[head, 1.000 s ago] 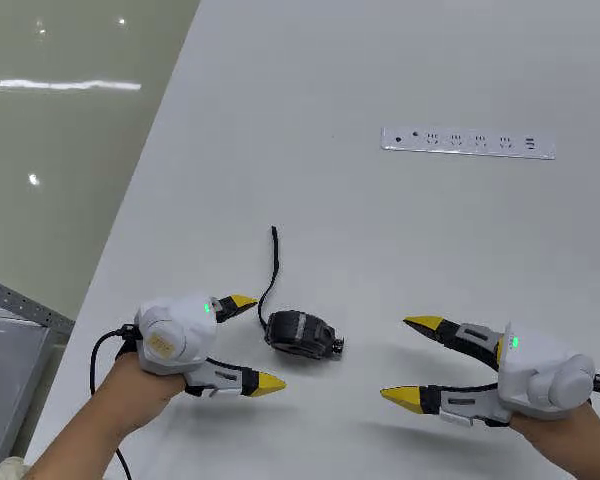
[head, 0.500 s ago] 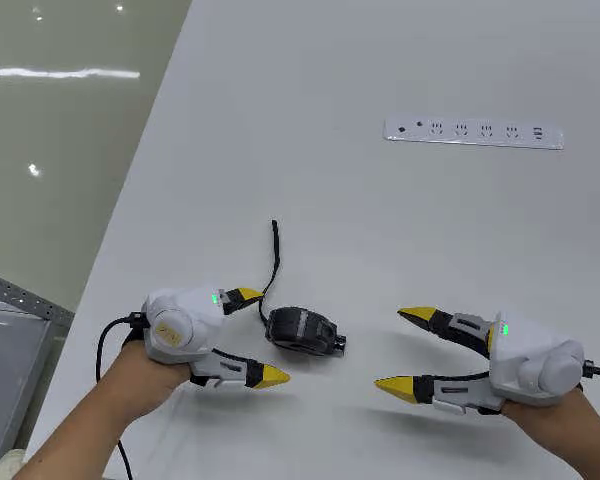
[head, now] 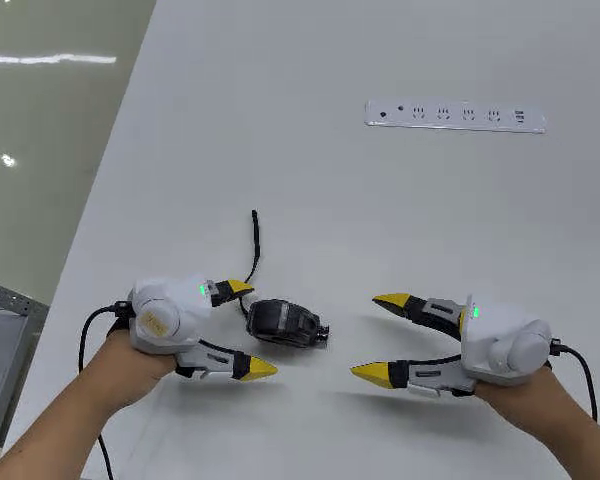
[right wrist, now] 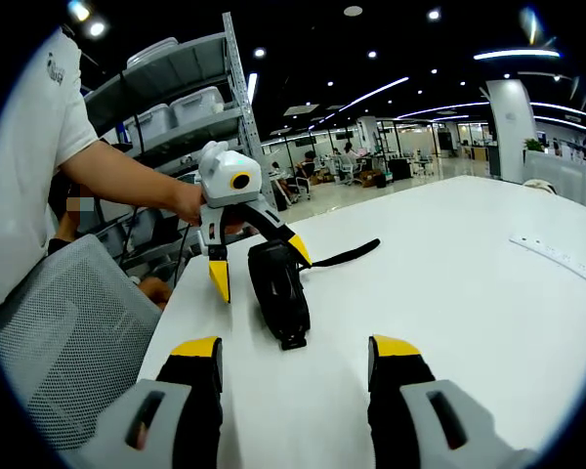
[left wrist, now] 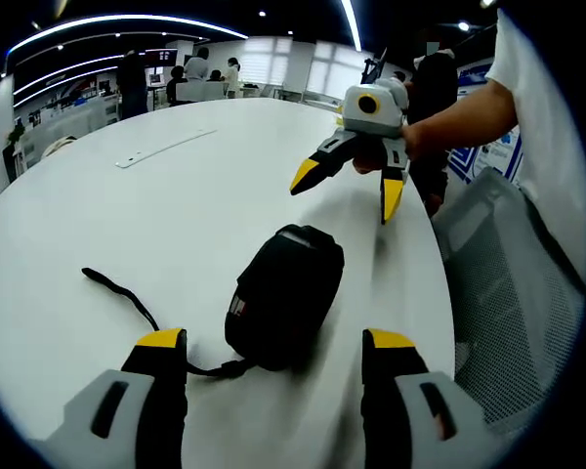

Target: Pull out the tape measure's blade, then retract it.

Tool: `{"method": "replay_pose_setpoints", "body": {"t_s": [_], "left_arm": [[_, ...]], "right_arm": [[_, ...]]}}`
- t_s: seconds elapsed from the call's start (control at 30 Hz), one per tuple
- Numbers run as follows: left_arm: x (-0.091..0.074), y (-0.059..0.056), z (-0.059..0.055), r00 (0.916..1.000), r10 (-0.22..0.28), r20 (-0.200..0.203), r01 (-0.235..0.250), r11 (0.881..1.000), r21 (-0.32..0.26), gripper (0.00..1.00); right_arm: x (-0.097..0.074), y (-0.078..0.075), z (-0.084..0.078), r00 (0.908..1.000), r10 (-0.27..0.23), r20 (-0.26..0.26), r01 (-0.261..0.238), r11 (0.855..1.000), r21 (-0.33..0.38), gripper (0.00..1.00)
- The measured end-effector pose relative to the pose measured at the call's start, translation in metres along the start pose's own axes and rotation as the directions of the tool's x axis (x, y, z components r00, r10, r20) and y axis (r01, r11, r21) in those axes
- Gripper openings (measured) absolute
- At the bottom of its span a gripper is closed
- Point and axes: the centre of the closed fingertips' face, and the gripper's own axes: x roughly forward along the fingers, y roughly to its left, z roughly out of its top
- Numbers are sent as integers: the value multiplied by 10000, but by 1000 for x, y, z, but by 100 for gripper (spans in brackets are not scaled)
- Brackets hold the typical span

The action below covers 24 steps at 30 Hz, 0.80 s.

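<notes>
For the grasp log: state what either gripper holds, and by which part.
Nothing is held. The left gripper, jaws open, flanks the tape measure; the right gripper hangs open, apart from it.

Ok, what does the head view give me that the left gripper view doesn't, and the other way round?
Head view, not the other: the whole left gripper in its hand, open jaws flanking the black tape measure, and the glossy grey-green floor. Left gripper view, not the head view: a grey mesh chair, the person's white sleeve, ceiling light strips. Both: that tape measure with its black strap, the open right gripper, the white power strip, the white table.
</notes>
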Motion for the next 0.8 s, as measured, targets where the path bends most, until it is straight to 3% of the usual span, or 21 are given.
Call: {"method": "replay_pose_setpoints", "body": {"t_s": [0.37, 0.8], "left_arm": [[4, 0, 0, 9996, -265, -49, 265, 9996, 61, 69], [9, -2, -2, 9980, -622, -120, 623, 9980, 126, 59]], "right_arm": [[7, 0, -2, 9998, 188, 101, -190, 9997, 152, 60], [15, 0, -6, 9993, 358, 83, -360, 9990, 256, 59]]}}
